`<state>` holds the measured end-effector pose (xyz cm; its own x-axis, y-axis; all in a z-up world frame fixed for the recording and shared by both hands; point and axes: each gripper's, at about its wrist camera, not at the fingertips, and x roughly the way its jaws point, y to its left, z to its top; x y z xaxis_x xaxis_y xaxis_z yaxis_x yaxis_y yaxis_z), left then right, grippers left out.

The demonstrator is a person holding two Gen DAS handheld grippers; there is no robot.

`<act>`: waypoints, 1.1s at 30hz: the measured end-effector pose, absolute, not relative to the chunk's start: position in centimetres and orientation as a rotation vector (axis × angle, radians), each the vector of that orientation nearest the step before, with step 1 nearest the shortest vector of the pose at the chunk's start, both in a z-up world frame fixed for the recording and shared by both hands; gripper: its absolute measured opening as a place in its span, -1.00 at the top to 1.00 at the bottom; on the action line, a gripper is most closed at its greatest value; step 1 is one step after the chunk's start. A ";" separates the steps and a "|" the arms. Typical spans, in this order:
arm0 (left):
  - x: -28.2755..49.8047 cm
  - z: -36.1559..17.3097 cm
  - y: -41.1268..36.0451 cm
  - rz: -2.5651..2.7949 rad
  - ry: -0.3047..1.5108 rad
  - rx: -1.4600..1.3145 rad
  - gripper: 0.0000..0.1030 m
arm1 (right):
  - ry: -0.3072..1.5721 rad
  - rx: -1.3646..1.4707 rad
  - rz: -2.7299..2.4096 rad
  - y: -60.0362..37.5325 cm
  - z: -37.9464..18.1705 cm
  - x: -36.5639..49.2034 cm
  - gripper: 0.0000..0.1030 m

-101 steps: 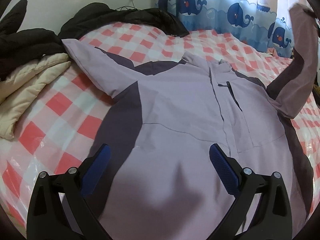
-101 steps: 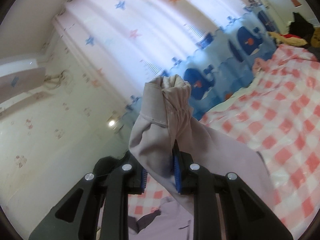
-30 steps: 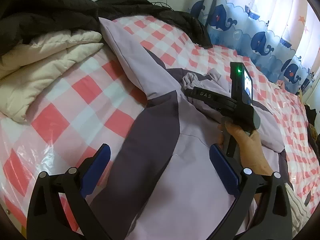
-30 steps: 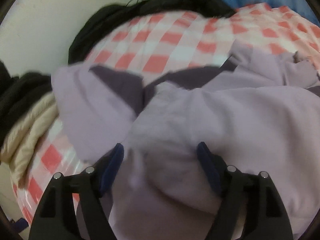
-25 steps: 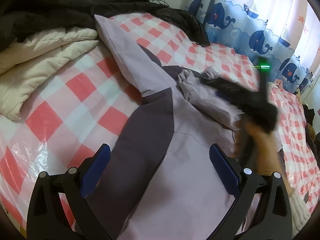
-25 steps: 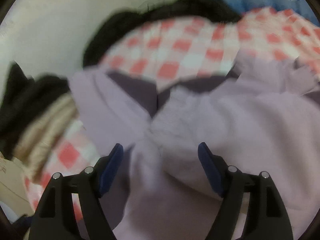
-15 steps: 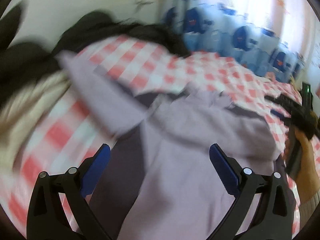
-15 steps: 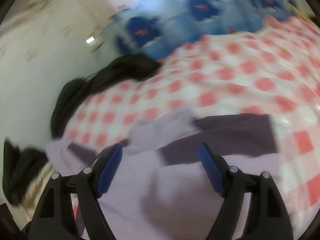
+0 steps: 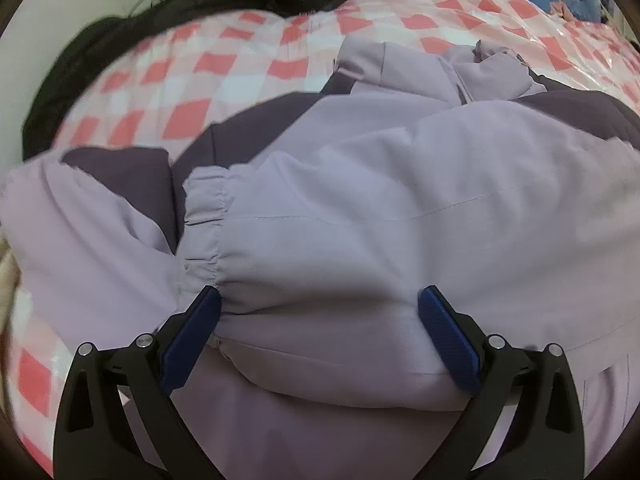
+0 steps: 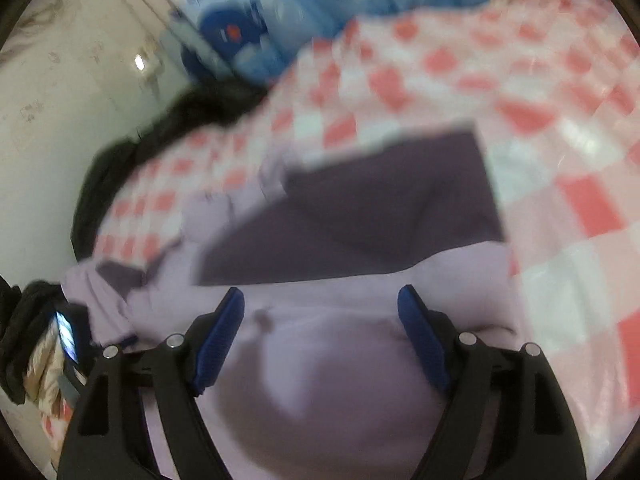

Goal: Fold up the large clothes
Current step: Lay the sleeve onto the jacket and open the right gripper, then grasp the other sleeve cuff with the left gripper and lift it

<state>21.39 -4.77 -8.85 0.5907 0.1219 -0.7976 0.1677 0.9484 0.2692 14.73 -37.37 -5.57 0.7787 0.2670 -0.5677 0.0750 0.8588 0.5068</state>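
A lilac jacket [image 9: 400, 208] with dark purple panels lies spread on the red-and-white checked bed. One sleeve is folded across its chest, ending in an elastic cuff [image 9: 204, 224]. My left gripper [image 9: 319, 300] is open and sits low over that sleeve; its fingers straddle the sleeve just behind the cuff, and the pads do not press on it. In the blurred right wrist view my right gripper [image 10: 322, 296] hovers over the jacket body [image 10: 332, 360] beside a dark purple panel [image 10: 360, 208]. Its jaws are opening, with only the cloth lying beneath them.
Black clothing [image 9: 180, 12] is heaped along the bed's far edge by the wall. A cream quilt [image 9: 6, 264] shows at the left edge. A blue whale curtain [image 10: 248, 32] hangs behind the bed. Checked bedcover [image 10: 580, 240] lies bare to the jacket's right.
The right gripper let go of the sleeve it had held up and swung to the jacket's right side. The left gripper turned and dropped close over the folded sleeve's cuff.
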 end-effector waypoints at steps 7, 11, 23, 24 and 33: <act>20.8 -0.4 -2.1 -0.035 0.772 0.312 -0.86 | 0.712 0.468 0.102 -36.1 -8.3 13.1 -0.86; 24.8 8.7 5.2 0.044 0.678 0.229 -0.85 | 0.618 0.443 0.102 -35.7 -7.9 11.6 -0.86; 34.8 12.8 36.9 0.430 0.788 -0.378 -0.85 | 0.593 0.443 0.122 -35.7 -8.9 11.3 -0.87; 34.4 12.0 38.8 0.446 0.808 -0.412 -0.85 | 0.592 0.444 0.123 -35.7 -9.0 11.3 -0.87; 37.2 6.2 39.9 0.309 1.067 -0.409 -0.85 | 0.589 0.444 0.124 -35.7 -9.0 11.2 -0.87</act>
